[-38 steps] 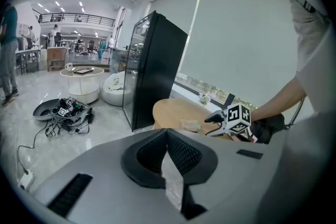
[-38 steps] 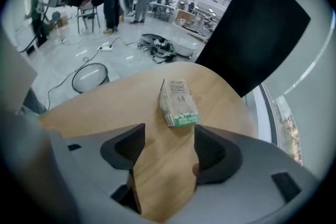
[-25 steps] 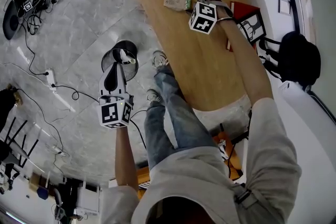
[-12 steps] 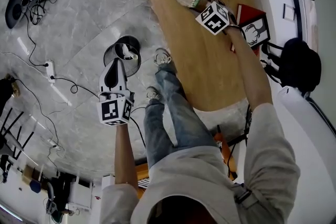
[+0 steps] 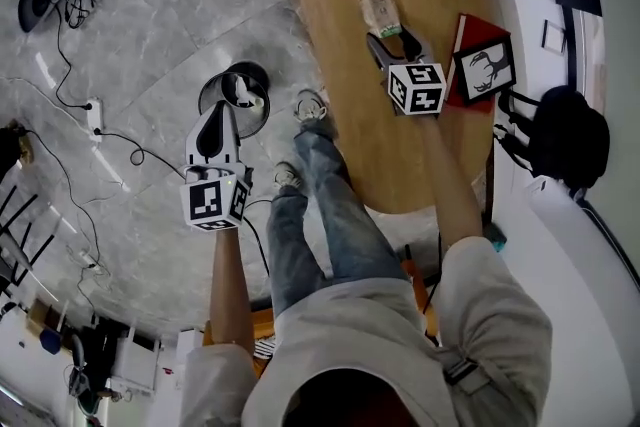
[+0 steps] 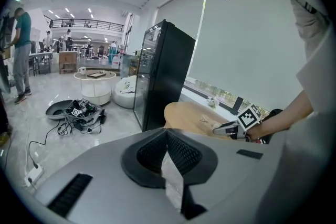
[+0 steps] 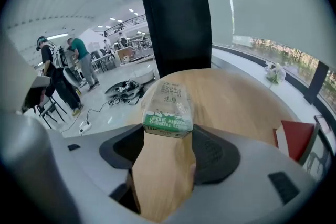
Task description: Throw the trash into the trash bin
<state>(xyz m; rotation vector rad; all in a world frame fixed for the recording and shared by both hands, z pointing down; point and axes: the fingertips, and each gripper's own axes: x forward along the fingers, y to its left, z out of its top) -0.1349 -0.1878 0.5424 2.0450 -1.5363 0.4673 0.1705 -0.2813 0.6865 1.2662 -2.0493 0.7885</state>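
Observation:
A green-and-white milk carton lies on the oval wooden table. My right gripper is open just short of it, pointing at its near end. In the right gripper view the carton sits at the mouth of the jaws, with bare wood between them. A black round trash bin stands on the marble floor with a white scrap inside. My left gripper hovers at the bin's near rim. In its own view that gripper is shut, with no object between its pads.
A red card with a deer picture lies by the table's right edge, and a black bag sits beyond it. Cables and a power strip trail over the floor. The person's legs and shoes stand between bin and table. A black cabinet is beyond the table.
My right gripper has swung from beside the carton to its near end and points straight along it. The left gripper has stayed by the bin.

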